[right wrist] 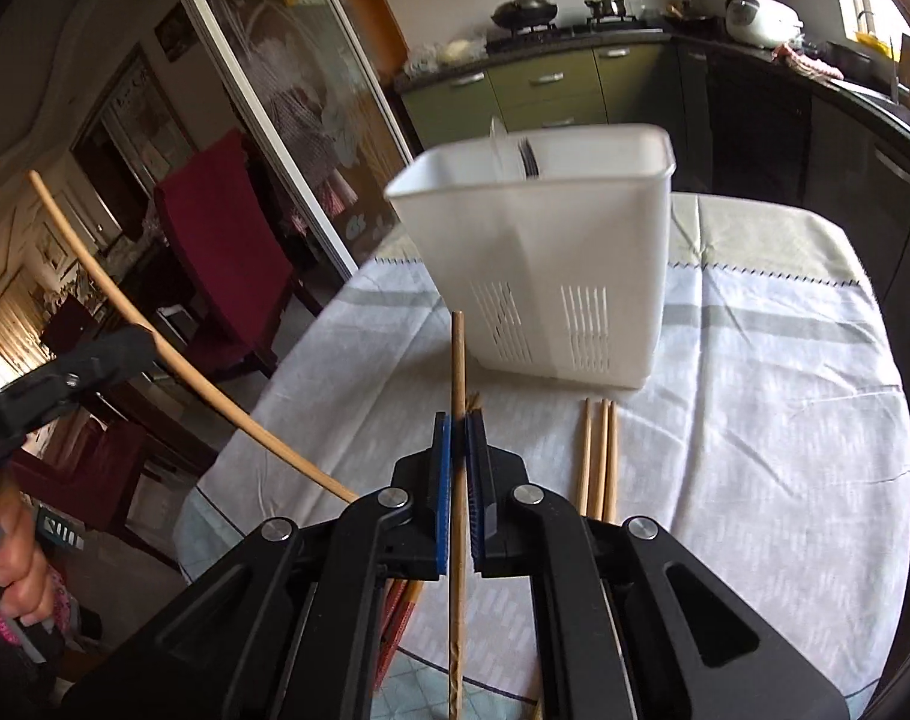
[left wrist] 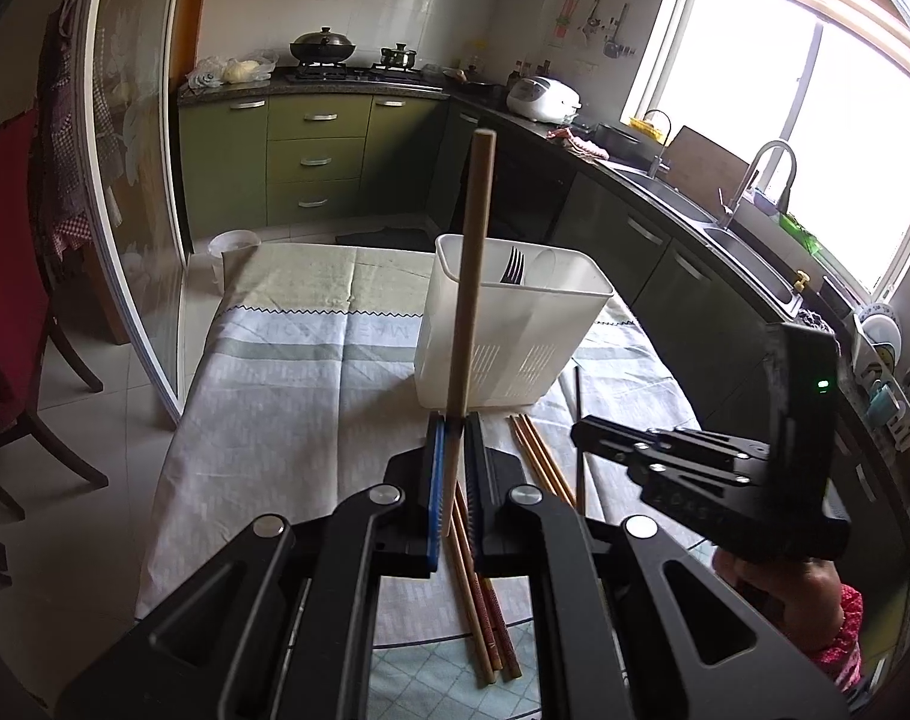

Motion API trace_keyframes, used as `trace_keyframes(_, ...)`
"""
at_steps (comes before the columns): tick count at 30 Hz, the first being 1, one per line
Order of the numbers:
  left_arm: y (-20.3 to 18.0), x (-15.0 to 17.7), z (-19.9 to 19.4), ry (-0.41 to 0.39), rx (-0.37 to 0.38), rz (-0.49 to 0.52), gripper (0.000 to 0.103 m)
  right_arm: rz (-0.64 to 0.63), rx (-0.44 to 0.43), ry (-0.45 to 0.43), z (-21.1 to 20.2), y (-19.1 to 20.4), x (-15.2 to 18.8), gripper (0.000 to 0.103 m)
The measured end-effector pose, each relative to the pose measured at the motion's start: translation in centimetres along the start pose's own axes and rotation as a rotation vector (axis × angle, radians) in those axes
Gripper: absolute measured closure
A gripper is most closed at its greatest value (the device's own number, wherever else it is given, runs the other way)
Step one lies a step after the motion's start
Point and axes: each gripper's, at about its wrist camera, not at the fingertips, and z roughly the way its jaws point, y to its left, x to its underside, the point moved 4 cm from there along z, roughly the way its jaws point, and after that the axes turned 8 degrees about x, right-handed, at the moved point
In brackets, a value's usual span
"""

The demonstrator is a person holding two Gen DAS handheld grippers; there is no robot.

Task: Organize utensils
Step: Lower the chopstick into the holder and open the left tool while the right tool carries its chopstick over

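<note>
My left gripper is shut on a pale wooden chopstick that stands nearly upright in front of the white slotted utensil holder. A fork and a white spoon stand inside the holder. My right gripper is shut on another wooden chopstick, raised above the table just short of the holder. In the left wrist view the right gripper hovers to the right of the loose chopsticks. The left gripper shows at the right wrist view's left edge with its chopstick.
Three loose chopsticks lie on the tablecloth right of my right gripper. Red-patterned chopsticks lie near the table's front edge. A red-covered chair and a glass sliding door stand to the left. Kitchen counters run behind.
</note>
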Motion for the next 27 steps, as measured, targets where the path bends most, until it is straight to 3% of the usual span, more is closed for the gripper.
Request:
trace_keyframes(5, -0.6, -0.5, -0.3, -0.006, 0.000, 0.022, 0.096, -0.002, -0.008, -0.095, -4.0, -0.5, -0.7, 0.097)
trace_keyframes(16, -2.2, -3.4, -2.0, -0.055, 0.014, 0.069, 0.096, -0.030, -0.024, -0.192, -8.3, 0.1, -2.4, 0.097)
trace_keyframes(27, -4.9, -10.4, -3.3, -0.180, 0.040, 0.116, 0.096, -0.067, 0.017, -0.364, -15.6, 0.6, -9.8, 0.097)
